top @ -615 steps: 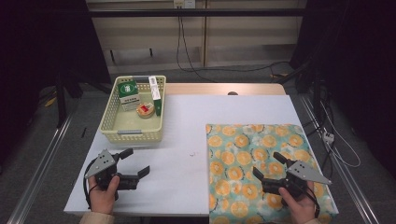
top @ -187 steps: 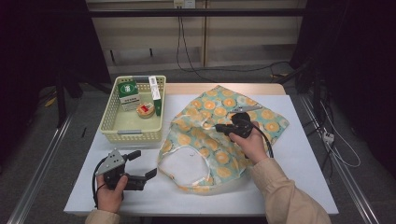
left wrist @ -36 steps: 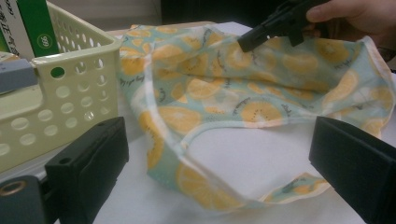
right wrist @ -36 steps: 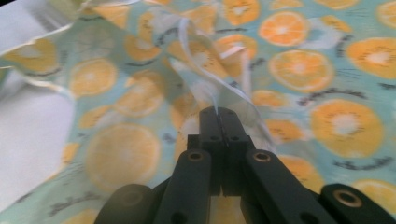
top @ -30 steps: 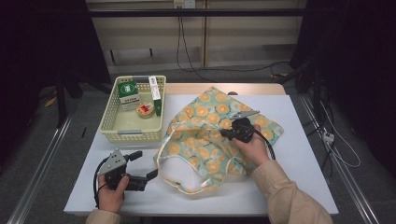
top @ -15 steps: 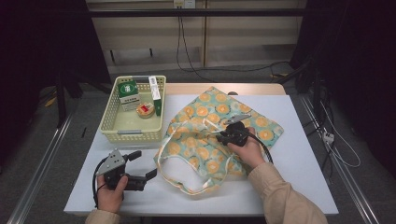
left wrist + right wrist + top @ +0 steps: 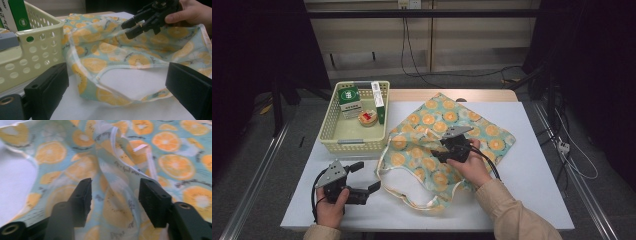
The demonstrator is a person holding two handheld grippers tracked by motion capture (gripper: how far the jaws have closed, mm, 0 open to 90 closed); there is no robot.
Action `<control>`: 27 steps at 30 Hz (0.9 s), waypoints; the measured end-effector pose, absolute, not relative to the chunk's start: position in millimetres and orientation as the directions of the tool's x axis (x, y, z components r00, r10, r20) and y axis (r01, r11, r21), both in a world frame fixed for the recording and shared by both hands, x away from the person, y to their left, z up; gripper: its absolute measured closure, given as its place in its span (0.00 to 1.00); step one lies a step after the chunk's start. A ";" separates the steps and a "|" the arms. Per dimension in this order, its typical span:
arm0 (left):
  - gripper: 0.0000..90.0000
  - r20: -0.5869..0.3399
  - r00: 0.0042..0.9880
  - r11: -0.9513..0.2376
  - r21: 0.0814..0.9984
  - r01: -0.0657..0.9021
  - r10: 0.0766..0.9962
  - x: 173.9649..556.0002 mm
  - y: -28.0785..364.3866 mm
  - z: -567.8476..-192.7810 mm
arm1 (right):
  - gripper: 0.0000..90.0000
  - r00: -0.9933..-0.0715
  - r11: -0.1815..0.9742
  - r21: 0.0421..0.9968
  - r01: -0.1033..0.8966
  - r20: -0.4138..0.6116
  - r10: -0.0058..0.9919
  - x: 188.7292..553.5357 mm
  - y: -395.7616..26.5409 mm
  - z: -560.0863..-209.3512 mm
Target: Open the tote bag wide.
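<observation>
Orange-print cloth bag (image 7: pixel 432 145) lies bunched under right hand-held gripper (image 7: pixel 438 150), jaws parted.

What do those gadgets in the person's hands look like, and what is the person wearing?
Each is a black hand-held tool with two blocky black jaws. The left gripper and right gripper each carry a grey three-cornered plate on top and trail a black cable. The right sleeve is beige; a bit of beige cuff shows at the left wrist.

The orange-slice print cloth bag (image 7: pixel 432 145) lies rumpled on the white table (image 7: pixel 537 165) — mouth open (handles loose).
</observation>
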State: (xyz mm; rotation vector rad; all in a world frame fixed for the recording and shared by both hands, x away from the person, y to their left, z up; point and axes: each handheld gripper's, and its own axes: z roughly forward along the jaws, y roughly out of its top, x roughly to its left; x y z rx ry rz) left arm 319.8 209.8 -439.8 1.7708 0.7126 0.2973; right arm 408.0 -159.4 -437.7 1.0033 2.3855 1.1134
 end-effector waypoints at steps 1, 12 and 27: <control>0.05 -0.156 0.784 -0.169 0.934 0.315 0.601 319.9 209.7 -439.9 | 0.55 -0.714 0.462 0.761 0.456 0.002 0.701 407.0 -157.3 -438.5; 0.05 -0.153 0.786 -0.174 0.933 0.314 0.599 320.2 210.6 -440.3 | 0.46 -0.700 0.483 0.713 0.508 0.015 0.714 413.8 -155.9 -461.5; 0.05 -0.149 0.786 -0.172 0.936 0.309 0.600 319.2 210.6 -438.7 | 1.00 -0.687 0.473 0.699 0.536 0.036 0.726 412.4 -164.6 -454.9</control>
